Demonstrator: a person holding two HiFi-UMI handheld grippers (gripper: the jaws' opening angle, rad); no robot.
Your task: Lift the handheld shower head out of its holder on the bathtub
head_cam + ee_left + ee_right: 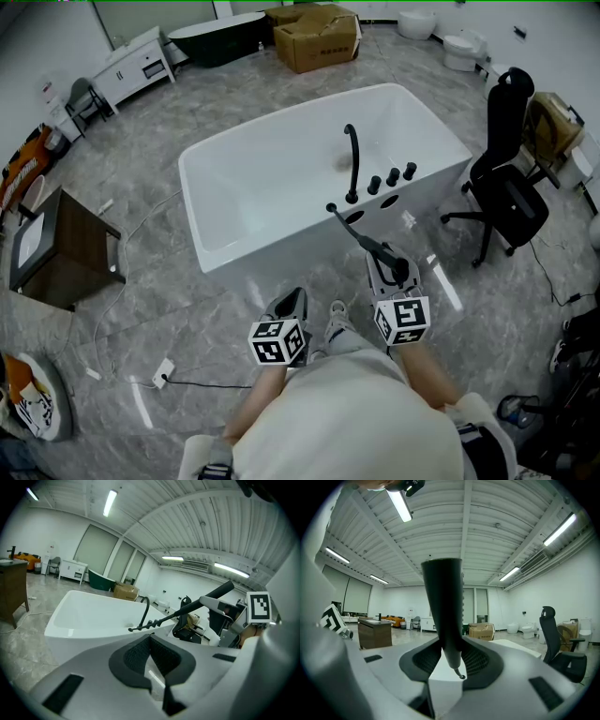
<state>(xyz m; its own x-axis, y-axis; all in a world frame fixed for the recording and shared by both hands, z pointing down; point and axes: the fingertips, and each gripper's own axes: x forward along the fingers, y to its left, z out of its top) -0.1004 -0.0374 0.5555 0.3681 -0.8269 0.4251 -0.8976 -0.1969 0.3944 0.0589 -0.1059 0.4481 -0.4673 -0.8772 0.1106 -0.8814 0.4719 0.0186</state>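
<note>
Right gripper (450, 663) clamps the slim shower head (443, 602) near its tapered end; it is probably rigid and slick, with the hose (151, 624) tugging. Left gripper (152, 662) is closed and empty.

The handheld shower head (219, 590) is a slim black wand, round and thick at its upper end and tapering to a narrow lower end with a small fitting at the tip. It is out of its holder and hangs in the air off the bathtub's (281, 251) near long rim, close to the right-hand corner. It is tilted, thick end up, and clamped near its narrow end between the jaws of the right gripper (451, 660). A thin, ribbed black hose (154, 623) runs taut from that end down to the rim beside the curved spout. The holder itself cannot be made out.
</note>
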